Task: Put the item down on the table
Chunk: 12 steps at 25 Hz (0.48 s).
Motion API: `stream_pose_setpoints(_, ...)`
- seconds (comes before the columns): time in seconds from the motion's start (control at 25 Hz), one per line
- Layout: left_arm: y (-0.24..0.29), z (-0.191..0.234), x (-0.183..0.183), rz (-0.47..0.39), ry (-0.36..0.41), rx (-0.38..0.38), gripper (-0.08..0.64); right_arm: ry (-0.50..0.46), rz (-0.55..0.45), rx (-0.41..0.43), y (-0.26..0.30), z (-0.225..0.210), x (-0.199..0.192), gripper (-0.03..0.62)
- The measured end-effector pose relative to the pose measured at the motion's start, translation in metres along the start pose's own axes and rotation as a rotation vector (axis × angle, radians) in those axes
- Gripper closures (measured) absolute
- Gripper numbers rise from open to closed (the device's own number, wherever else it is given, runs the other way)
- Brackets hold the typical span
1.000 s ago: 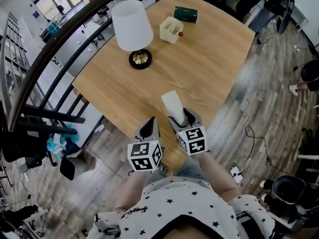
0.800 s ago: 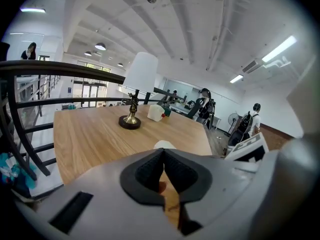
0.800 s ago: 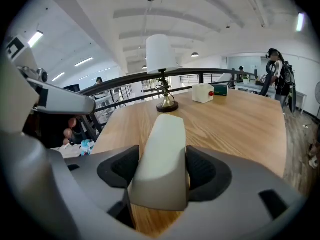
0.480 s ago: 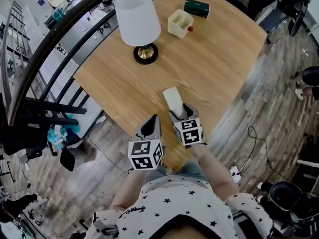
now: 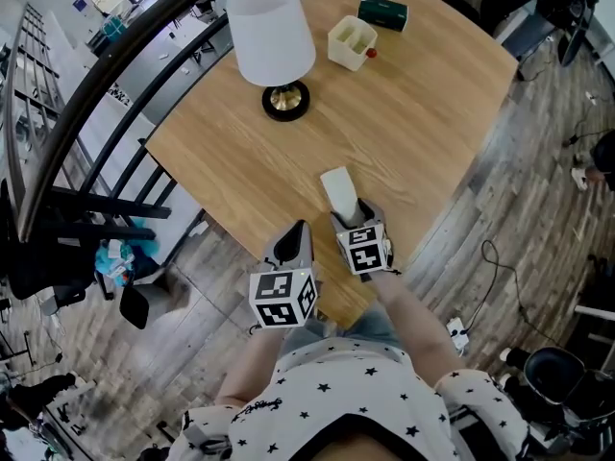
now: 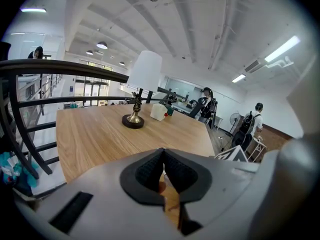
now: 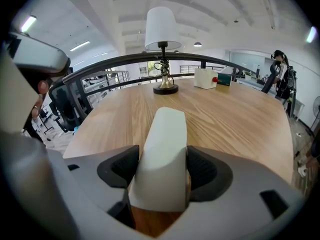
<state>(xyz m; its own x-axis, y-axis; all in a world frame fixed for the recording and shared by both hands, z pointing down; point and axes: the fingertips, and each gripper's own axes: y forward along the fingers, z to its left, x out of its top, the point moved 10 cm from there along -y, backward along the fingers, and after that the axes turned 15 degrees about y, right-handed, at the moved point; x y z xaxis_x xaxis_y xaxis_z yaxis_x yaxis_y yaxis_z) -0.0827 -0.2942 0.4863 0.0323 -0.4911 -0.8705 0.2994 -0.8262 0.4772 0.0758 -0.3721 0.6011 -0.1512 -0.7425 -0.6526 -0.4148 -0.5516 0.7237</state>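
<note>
A white, rounded oblong item [image 5: 338, 188] sticks out forward from my right gripper [image 5: 348, 217], which is shut on it low over the near corner of the wooden table [image 5: 413, 113]. In the right gripper view the item [image 7: 162, 154] fills the gap between the dark pads [image 7: 206, 170] and slants down toward the tabletop. I cannot tell whether its tip touches the wood. My left gripper [image 5: 291, 243] hovers just left of it at the table's near edge. Its jaws are shut with nothing between them, also in the left gripper view [image 6: 162, 171].
A white-shaded lamp [image 5: 272, 41] on a brass foot stands at the table's far left. A white container [image 5: 351, 43] and a dark green box [image 5: 382, 12] sit at the far edge. A black railing [image 5: 106, 75] runs along the left. People stand beyond the table [image 6: 248, 123].
My right gripper has sunk toward the tabletop with the white item still in it. The left gripper has stayed where it was.
</note>
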Motion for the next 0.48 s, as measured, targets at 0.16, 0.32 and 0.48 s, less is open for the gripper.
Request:
stream_pose_setpoints(0.16, -0.014, 0.000, -0.001, -0.008, -0.001, 0.002, 0.548, 0.003, -0.004, -0.007, 0.000, 0.001, -0.002, 0.298)
stream_pose_setpoints(0.32, -0.035, -0.002, -0.007, -0.024, 0.004, -0.004, 0.548, 0.044, -0.051, -0.033, -0.007, 0.001, -0.007, 0.285)
stream_pose_setpoints(0.48, -0.062, 0.002, -0.021, -0.031, 0.013, -0.010, 0.548, 0.113, -0.145, -0.057, -0.032, 0.008, -0.018, 0.239)
